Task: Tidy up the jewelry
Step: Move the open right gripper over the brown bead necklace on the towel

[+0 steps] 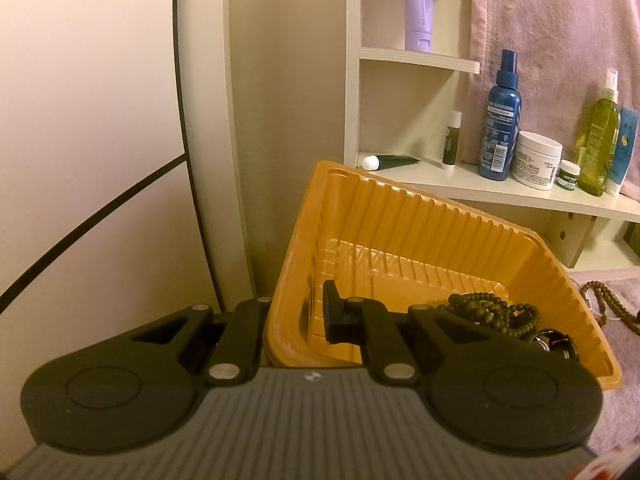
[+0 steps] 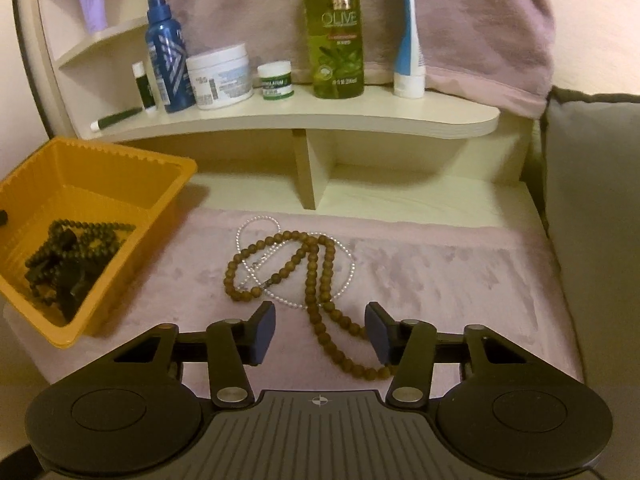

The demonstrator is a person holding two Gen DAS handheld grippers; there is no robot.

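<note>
The left gripper (image 1: 298,320) is pinching the near-left wall of the ribbed orange plastic tray (image 1: 400,220) holding dark green beads (image 1: 488,314); the right gripper (image 2: 320,332) is hovering wide apart over the brown wooden bead necklace (image 2: 316,280) — tangled with a white pearl strand (image 2: 348,258) — on the pink cloth (image 2: 440,280).

Warm, dim yellowish light. Ahead of me a cream curved shelf (image 2: 320,120) carries bottles and jars, with a pink towel (image 2: 460,20) draped behind it. A grey cushion (image 2: 596,200) fills the right; a pale wall (image 1: 80,80) fills my left view.
</note>
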